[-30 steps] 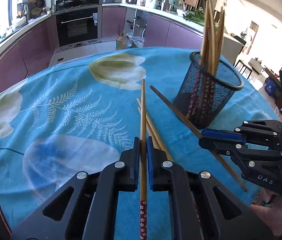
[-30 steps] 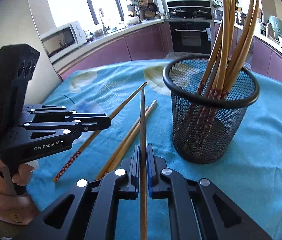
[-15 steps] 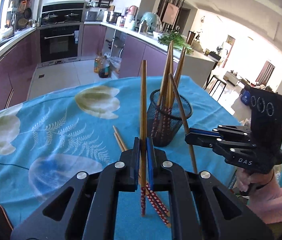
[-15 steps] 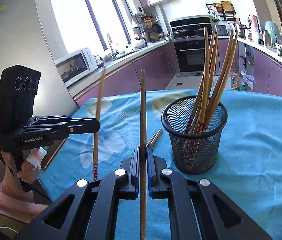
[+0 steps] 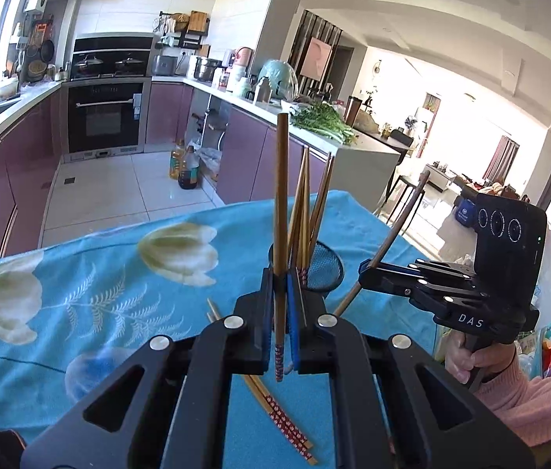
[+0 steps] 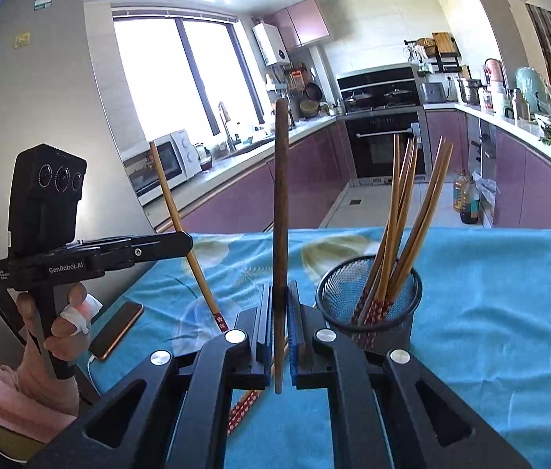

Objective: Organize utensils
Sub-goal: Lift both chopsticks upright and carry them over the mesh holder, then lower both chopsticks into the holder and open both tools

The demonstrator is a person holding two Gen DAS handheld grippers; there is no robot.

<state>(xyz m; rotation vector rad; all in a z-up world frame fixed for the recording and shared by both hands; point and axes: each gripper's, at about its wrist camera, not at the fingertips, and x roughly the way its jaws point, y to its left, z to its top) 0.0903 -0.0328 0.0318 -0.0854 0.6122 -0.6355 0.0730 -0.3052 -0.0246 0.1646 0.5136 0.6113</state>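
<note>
Both my grippers, left (image 5: 281, 305) and right (image 6: 280, 312), clamp one chopstick apiece, light (image 5: 280, 211) and dark (image 6: 280, 211), above the table (image 6: 490, 293) near the mesh holder (image 6: 369, 293).

We've got a fisheye on each gripper, looking forward along its fingers and tilted slightly down over the table (image 5: 80, 273). Both face the kitchen and share the mesh cup (image 6: 369, 293), close ahead; each also catches the other gripper sideways.

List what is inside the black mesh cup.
The mesh cup holds a bundle of wooden chopsticks, patterned red ends down, leaning against the rim. The cup's floor cannot be made out through the mesh.
</note>
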